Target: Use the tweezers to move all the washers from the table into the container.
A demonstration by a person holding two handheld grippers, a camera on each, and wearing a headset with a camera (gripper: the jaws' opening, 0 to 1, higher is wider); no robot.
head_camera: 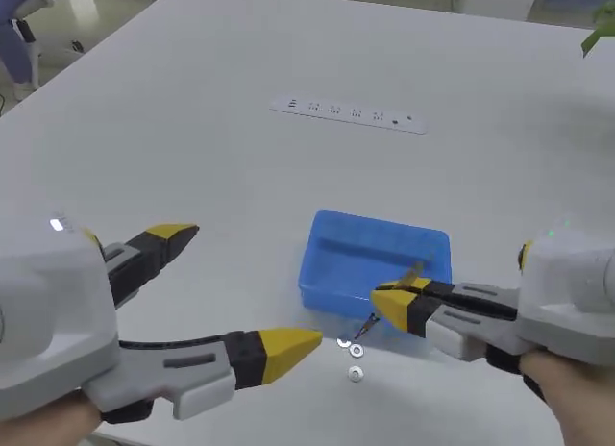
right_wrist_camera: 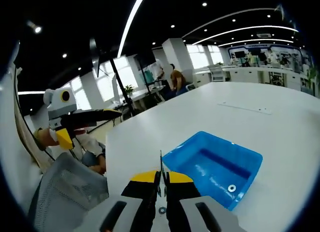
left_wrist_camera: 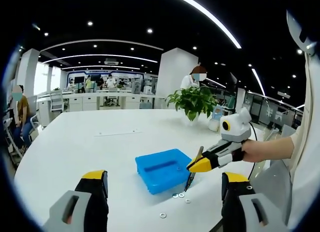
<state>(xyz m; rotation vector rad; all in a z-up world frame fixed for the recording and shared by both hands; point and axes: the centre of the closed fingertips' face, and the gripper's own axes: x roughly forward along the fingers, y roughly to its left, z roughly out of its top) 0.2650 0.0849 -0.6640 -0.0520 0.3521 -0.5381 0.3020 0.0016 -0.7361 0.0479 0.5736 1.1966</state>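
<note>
Big open-plan office here: long light strips (left_wrist_camera: 210,14) and spotlights (left_wrist_camera: 150,30) are glowing on a dark ceiling, and a fat white pillar (left_wrist_camera: 172,72) is standing behind a leafy potted plant (left_wrist_camera: 194,102). Rows of desks (left_wrist_camera: 100,99) are sitting at the back, daylight is coming through tall windows (right_wrist_camera: 120,74), and a power strip (head_camera: 348,113) is lying flat on the wide white table (head_camera: 240,52).

Blurry tweezers (head_camera: 370,326) tip beside washers (head_camera: 356,351)
</note>
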